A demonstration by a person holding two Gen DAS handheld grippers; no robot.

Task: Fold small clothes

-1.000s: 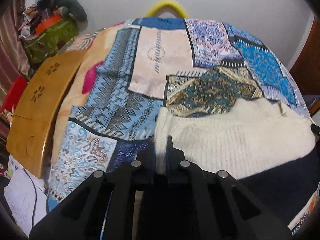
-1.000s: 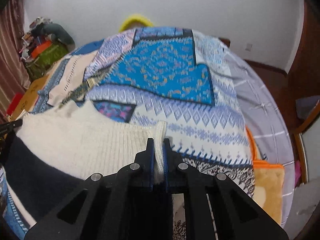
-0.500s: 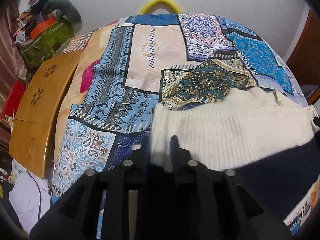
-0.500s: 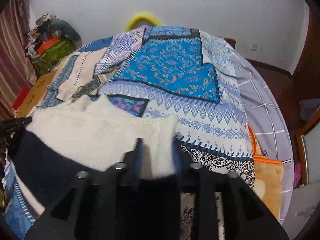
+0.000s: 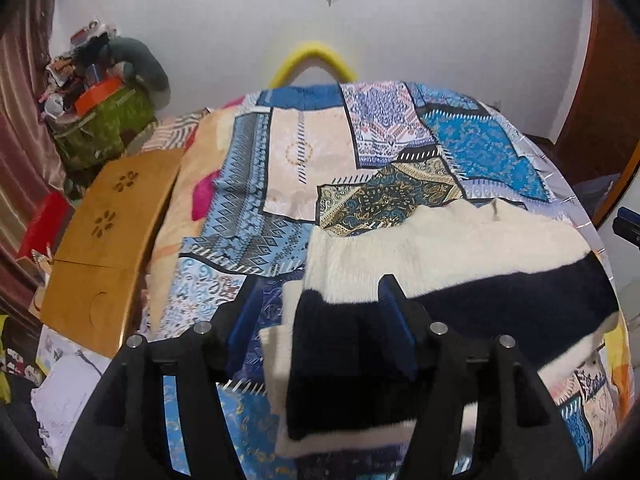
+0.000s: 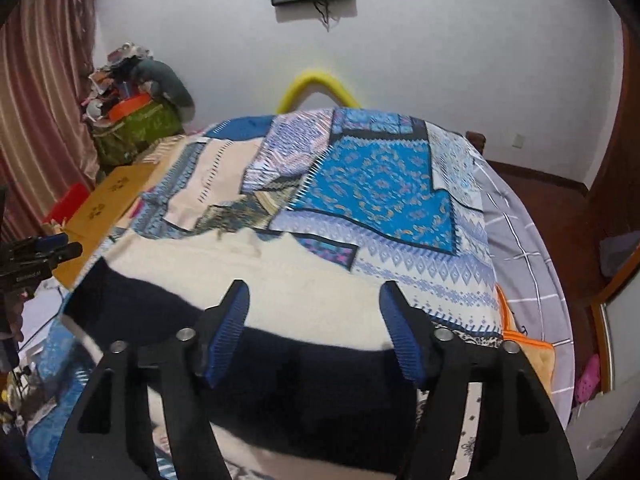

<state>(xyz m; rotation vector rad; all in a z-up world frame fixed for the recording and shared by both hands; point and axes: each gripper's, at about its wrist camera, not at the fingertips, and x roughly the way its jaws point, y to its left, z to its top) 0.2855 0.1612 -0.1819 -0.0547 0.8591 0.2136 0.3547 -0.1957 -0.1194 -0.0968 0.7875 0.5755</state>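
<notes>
A cream and dark navy knit garment lies folded on the patchwork bedspread; the cream part is farther from me and the navy band nearer. My left gripper is open, its fingers wide apart over the garment's left end. My right gripper is open too, its fingers spread over the garment at its right end. Neither holds the cloth. The left gripper's tip also shows at the left edge of the right wrist view.
A wooden folding tray lies at the bed's left edge. A green bag piled with clutter stands beyond it. A yellow curved tube is at the bed's head. A grey checked sheet and an orange cushion are on the right.
Both grippers were shut on the garment's cream edge a second ago; both have since opened wide and let it go. The garment now lies on the bed.
</notes>
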